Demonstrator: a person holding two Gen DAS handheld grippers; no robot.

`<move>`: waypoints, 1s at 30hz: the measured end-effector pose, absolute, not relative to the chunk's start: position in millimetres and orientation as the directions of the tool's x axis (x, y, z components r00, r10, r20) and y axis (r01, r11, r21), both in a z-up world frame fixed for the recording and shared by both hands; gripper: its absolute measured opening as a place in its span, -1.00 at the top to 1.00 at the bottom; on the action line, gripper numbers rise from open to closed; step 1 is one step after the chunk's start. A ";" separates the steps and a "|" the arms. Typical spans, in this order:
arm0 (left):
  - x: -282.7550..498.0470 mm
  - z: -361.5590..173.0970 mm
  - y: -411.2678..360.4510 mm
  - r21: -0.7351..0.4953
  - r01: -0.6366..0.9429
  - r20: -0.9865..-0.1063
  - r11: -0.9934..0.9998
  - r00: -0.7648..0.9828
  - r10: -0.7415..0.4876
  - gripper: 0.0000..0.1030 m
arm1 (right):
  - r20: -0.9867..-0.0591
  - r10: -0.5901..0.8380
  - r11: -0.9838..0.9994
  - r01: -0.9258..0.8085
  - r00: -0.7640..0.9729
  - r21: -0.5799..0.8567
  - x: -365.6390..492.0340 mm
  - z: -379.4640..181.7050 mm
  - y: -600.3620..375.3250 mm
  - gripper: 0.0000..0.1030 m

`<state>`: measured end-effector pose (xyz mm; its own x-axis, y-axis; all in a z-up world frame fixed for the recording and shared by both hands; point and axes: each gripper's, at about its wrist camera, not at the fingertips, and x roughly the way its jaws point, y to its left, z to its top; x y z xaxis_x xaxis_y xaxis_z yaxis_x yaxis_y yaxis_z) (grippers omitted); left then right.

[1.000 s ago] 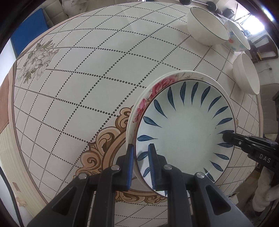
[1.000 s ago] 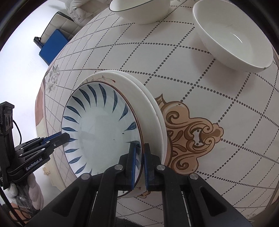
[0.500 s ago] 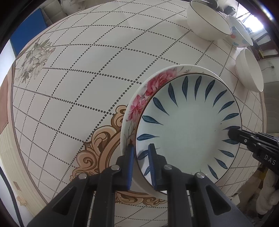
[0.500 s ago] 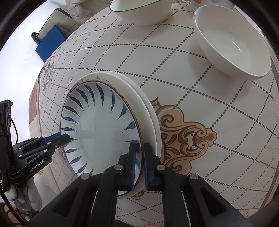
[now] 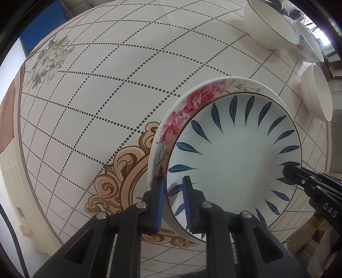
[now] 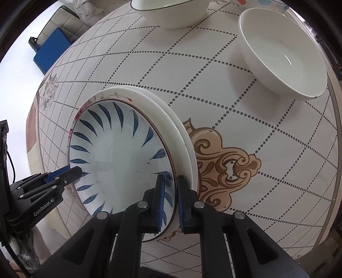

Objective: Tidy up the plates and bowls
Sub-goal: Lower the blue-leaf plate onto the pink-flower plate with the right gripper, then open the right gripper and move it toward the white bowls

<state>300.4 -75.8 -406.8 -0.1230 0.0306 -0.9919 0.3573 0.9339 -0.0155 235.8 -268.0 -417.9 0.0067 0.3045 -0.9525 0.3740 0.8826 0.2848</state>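
I have the blue-leaf plate (image 5: 233,158) pinched at opposite edges; the left gripper (image 5: 173,201) has its jaws narrow and clamped on the near rim, and the right gripper (image 6: 171,201) likewise grips the other rim, its jaws having just eased open a touch though the pads seem to press yet. The plate sits nested on the rose-patterned plate (image 5: 192,102), itself on a plain white plate (image 6: 183,136), over the table (image 5: 96,89). My worry is the stack; the left outer pad sits against the rose plate's edge, so a lift might drag it along or tip it. If my right grip slackens further while the left holds, the plate could pivot and clatter. The white bowl (image 6: 284,53) and the black-rimmed bowl (image 6: 171,15) stand well apart, so a sideways swing seems safe enough.
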 end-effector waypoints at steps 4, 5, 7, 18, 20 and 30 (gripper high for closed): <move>299.1 -408.5 -77.5 -0.005 0.337 -0.990 0.941 -0.132 0.042 0.69 | -0.958 0.284 0.895 0.367 -0.034 0.252 241.4 -417.6 -260.4 0.68; 299.1 -408.9 -77.2 -0.006 0.334 -0.990 0.943 -0.135 0.042 0.67 | -0.959 0.279 0.898 0.366 -0.045 0.244 242.4 -417.6 -258.3 0.67; 298.6 -407.1 -77.7 -0.008 0.331 -0.990 0.944 -0.135 0.039 0.62 | -0.957 0.285 0.899 0.364 -0.061 0.244 245.0 -418.0 -254.2 0.50; 296.5 -382.1 -75.1 0.007 0.323 -0.999 0.946 -0.043 0.023 -0.22 | -0.967 0.250 0.938 0.260 -0.052 0.228 254.1 -402.9 -214.7 -0.64; 295.3 -374.4 -77.4 0.023 0.322 -1.000 0.946 -0.008 0.028 -0.40 | -0.978 0.203 0.953 0.241 -0.055 0.184 255.3 -399.4 -211.3 -0.64; 277.4 -323.4 -72.7 0.002 0.293 -0.996 0.956 0.087 -0.024 -0.65 | -0.996 0.079 0.975 0.207 0.043 0.086 241.8 -361.5 -222.6 -0.78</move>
<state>277.4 -72.7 -323.4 0.0873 -0.0242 -0.9959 0.2931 0.9561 0.0025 241.8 -222.6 -361.5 0.0426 0.0791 -0.9960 0.2069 0.9745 0.0863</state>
